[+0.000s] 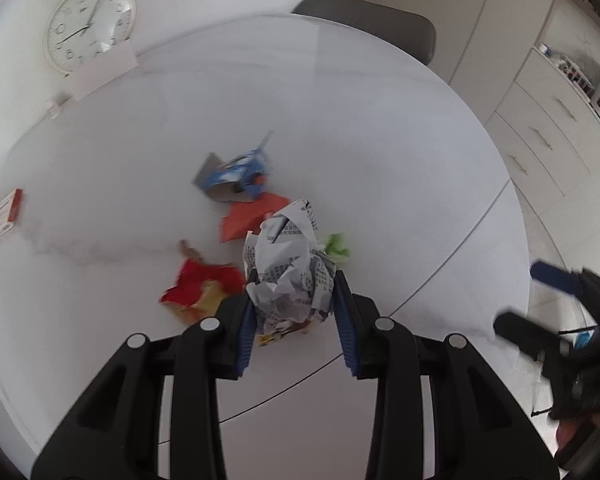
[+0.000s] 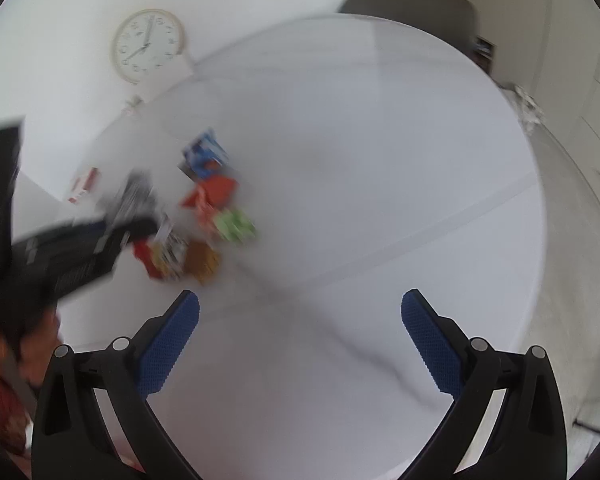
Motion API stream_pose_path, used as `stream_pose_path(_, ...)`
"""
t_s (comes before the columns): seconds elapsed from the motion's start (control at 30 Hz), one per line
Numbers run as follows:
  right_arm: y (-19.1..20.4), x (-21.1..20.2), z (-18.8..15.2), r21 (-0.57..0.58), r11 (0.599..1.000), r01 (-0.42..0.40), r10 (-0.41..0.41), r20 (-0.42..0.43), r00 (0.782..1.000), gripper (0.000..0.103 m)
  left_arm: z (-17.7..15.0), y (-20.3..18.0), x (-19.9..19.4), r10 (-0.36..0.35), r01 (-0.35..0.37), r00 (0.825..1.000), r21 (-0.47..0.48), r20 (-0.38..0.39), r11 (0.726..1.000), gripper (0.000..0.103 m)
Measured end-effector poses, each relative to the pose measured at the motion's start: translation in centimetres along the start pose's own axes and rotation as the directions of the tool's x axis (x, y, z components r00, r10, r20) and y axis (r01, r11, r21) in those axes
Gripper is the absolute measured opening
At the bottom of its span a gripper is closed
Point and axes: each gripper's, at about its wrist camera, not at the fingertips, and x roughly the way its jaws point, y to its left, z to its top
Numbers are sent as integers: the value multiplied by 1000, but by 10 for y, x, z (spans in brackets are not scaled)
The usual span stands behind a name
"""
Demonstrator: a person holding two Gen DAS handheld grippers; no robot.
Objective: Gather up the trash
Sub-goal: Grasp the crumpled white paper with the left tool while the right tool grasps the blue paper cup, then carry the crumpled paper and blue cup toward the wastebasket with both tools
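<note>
My left gripper (image 1: pixel 296 280) is shut on a crumpled ball of newspaper (image 1: pixel 288 256), which its blue pads squeeze from both sides above the white round table (image 1: pixel 380 128). Under and around the ball lie a red-and-yellow wrapper (image 1: pixel 198 288), an orange sheet (image 1: pixel 246 218), a blue wrapper (image 1: pixel 236 174) and a green scrap (image 1: pixel 337 245). My right gripper (image 2: pixel 300 308) stands open and empty over bare tabletop, right of the pile. Its view is blurred and shows the blue wrapper (image 2: pixel 204 154), the orange sheet (image 2: pixel 214 192) and the green scrap (image 2: pixel 234 226).
A white clock (image 1: pixel 90 26) leans at the table's far left, and a small red-and-white box (image 1: pixel 6 214) lies near the left edge. A dark chair (image 1: pixel 372 20) stands behind the table. Cabinets with drawers (image 1: pixel 548 136) line the right side.
</note>
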Motion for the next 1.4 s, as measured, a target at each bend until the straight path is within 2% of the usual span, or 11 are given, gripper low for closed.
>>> stream_pose_path(0.2,59,67,89,-97,988,-121,119,-22,993,100,-31,74,-22,101,-100,995,-144,-5,985,35)
stream_pose_path(0.33,106,121,122,-291,950,-117,88,-111,990,100,-51,112,-23,114,-120,993,-225,-39,967,36)
stream_pose_path(0.43,142,159,134,-529,844,-91,-7,-180,984,100,-60,130,-20,115,-125,992,-273,-51,954,36)
stream_pose_path(0.53,161,186,138,-677,730,-89,-88,-222,971,100,-62,143,-17,116,-126,992,-309,-51,943,36)
stream_pose_path(0.63,166,202,145,-706,694,-143,-92,-285,954,95,-57,149,-9,109,-119,993,-332,-50,936,36)
stream_pose_path(0.67,167,209,149,-702,691,-174,-91,-322,942,85,-57,149,-8,108,-118,993,-335,-49,935,36)
stream_pose_path(0.77,167,220,156,-676,701,-227,-85,-396,914,52,-55,152,-5,102,-112,994,-343,-47,933,36)
stream_pose_path(0.93,148,219,163,-577,767,-280,-8,-446,895,51,-57,156,-3,98,-111,994,-353,-53,929,36)
stream_pose_path(1.03,131,203,172,-463,828,-316,98,-436,895,51,-54,155,-7,105,-113,994,-346,-43,931,36)
stream_pose_path(1.2,99,136,172,-335,883,-329,230,-302,925,51,-42,134,-22,99,-94,995,-278,3,956,36)
stream_pose_path(1.4,39,24,116,-164,930,-330,315,-111,943,51,-34,74,-38,-11,17,999,-138,45,990,36)
